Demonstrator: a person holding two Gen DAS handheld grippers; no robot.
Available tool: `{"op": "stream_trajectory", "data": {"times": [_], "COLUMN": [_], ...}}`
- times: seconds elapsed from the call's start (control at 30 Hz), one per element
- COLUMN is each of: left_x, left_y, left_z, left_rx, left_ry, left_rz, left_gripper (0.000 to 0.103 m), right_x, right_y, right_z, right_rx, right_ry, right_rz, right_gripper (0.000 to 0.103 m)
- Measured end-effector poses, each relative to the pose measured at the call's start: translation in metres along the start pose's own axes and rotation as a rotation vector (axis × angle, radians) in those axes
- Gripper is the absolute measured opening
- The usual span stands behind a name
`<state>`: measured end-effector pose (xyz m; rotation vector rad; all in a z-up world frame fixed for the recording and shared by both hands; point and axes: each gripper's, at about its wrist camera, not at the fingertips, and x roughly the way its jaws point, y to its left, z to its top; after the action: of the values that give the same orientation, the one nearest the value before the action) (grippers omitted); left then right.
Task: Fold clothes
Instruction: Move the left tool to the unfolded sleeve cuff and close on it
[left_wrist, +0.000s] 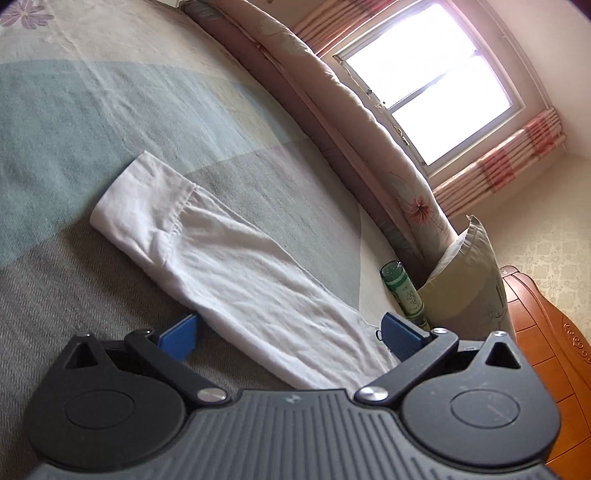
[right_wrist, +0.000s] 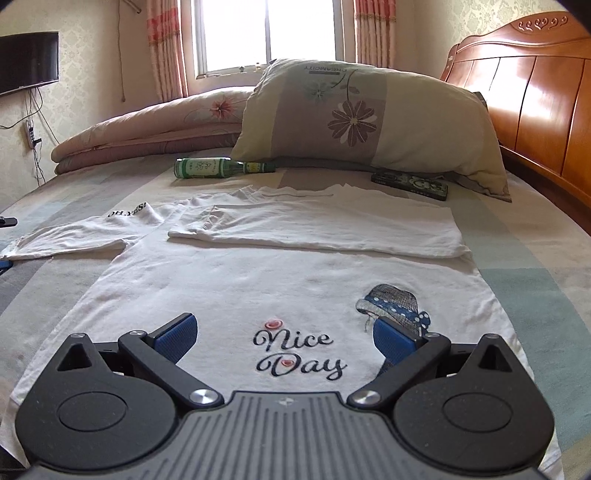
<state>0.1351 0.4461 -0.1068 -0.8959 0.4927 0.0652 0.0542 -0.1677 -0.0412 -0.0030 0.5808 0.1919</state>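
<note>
- Jaws of both grippers stand wide apart, holding nothing.
- Left gripper (left_wrist: 291, 334) hangs low over the out-spread sleeve (left_wrist: 207, 251) of a white T-shirt (right_wrist: 258, 288), blue pads either side of the sleeve; whether they touch the cloth, cannot tell.
- Right gripper (right_wrist: 284, 332) sits low above the shirt's near end, over the "Nice Day" lettering (right_wrist: 299, 350) and beside a stitched blue hat patch (right_wrist: 395, 302).
- Shirt lies flat on the bed (right_wrist: 535, 295), print up, collar toward the far end. Far-right sleeve is folded inward across the chest; left sleeve lies spread out to the side.
- Green glass bottle (right_wrist: 221, 168) lies on its side beyond the collar, near a flowered pillow (right_wrist: 362, 118).
- Dark remote (right_wrist: 410, 184) rests at the pillow's foot.
- Rolled quilt (right_wrist: 155, 129) along the far edge, under the window (right_wrist: 269, 33); wooden headboard (right_wrist: 535, 85) on the right.
</note>
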Motion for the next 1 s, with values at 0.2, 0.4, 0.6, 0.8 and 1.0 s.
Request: {"op": "stream_trajectory", "data": {"times": [0.2, 0.4, 0.6, 0.8, 1.0], "left_x": [0.009, 0.015, 0.023, 0.03, 0.028], "left_y": [0.005, -0.003, -0.008, -0.017, -0.031], "left_z": [0.012, 0.003, 0.002, 0.005, 0.011], "left_rx": [-0.067, -0.079, -0.016, -0.028, -0.036], "left_ry": [-0.067, -0.118, -0.143, -0.178, -0.205], "left_rz": [-0.001, -0.009, 0.031, 0.049, -0.01], "left_gripper": [0.102, 0.102, 0.102, 0.102, 0.102], "right_x": [0.0, 0.0, 0.0, -0.006, -0.007], "right_y": [0.018, 0.028, 0.032, 0.034, 0.031], "right_z": [0.01, 0.013, 0.021, 0.025, 0.023], "right_rx": [-0.04, -0.067, -0.048, -0.066, -0.079], "right_ry": [-0.026, -0.029, -0.046, -0.068, -0.053], "right_rz": [0.01, 0.017, 0.035, 0.028, 0.053], "right_gripper": [0.103, 0.103, 0.103, 0.103, 0.103]}}
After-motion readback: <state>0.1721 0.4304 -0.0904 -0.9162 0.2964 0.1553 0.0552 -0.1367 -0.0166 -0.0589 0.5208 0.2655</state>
